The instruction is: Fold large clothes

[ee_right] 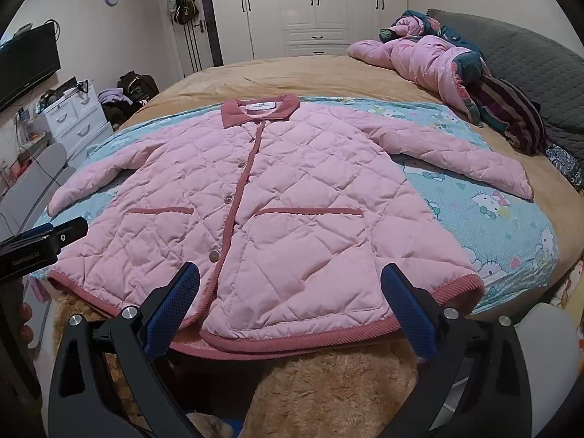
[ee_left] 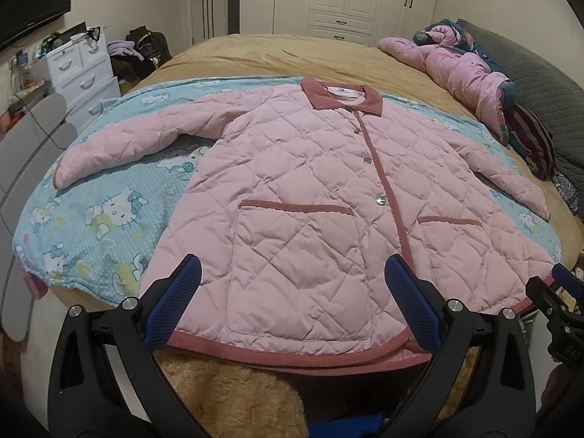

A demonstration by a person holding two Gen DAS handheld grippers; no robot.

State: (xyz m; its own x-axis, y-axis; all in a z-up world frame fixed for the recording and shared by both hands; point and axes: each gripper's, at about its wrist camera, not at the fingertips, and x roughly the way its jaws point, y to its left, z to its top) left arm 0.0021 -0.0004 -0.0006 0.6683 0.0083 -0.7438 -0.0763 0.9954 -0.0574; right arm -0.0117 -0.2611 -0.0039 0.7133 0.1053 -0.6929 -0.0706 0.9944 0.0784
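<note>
From your left wrist, the pink quilted jacket [ee_left: 292, 197] lies buttoned and flat, sleeves spread, on the blue cartoon sheet [ee_left: 95, 219] at the bed's [ee_left: 255, 51] near edge. Your left gripper [ee_left: 292, 299] hangs wide open over the hem, gripping nothing.

From your right wrist, your right gripper [ee_right: 288, 295] is likewise spread wide and empty above the hem.

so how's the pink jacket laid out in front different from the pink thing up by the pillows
The quilted jacket lies spread flat on the cartoon-print sheet, front up, buttoned, sleeves out; the pink bundle sits crumpled in a heap at the head of the bed. The jacket has a dusty-rose collar and trim; the bundle is mixed with dark floral fabric. Both are pink and padded, and neither gripper touches either.
</note>
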